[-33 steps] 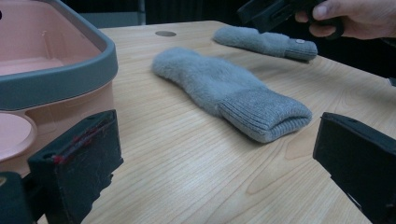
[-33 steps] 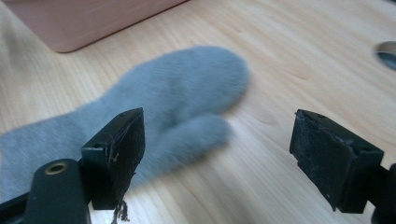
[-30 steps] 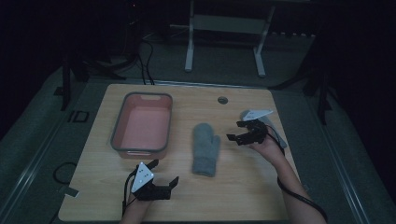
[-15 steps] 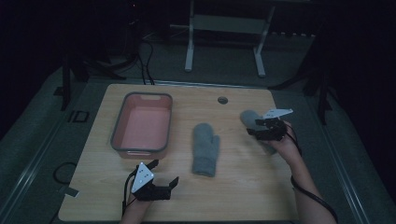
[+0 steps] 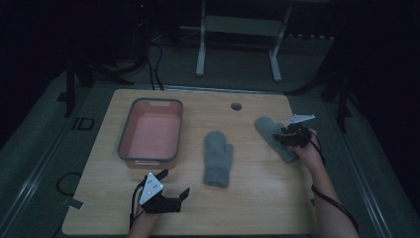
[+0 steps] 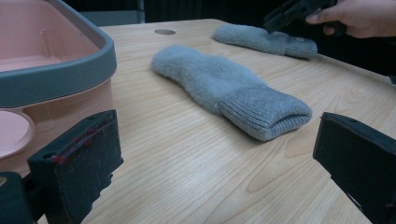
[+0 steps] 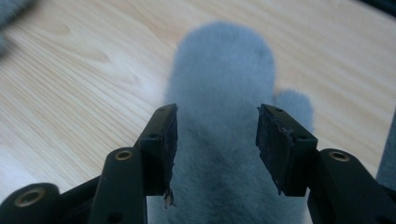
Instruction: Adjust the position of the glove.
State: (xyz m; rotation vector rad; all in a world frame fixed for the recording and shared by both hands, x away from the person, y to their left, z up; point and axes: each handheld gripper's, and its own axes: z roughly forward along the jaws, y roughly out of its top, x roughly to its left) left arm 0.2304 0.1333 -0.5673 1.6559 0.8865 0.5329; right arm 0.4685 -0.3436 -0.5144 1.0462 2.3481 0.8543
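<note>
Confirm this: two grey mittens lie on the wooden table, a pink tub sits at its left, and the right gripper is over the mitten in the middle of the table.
Not the middle one. In the high view the right gripper is over the mitten near the table's right edge; the middle mitten lies untouched. The two mittens, the wooden table and the pink tub are as stated.

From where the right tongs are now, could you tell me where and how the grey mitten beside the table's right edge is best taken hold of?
Probably across the body of the right mitten, from above. It lies flat on the table, so nothing can get under it. The right tongs, which have just been closing, already straddle its width without pinching; the soft fleece should bunch between them.
</note>
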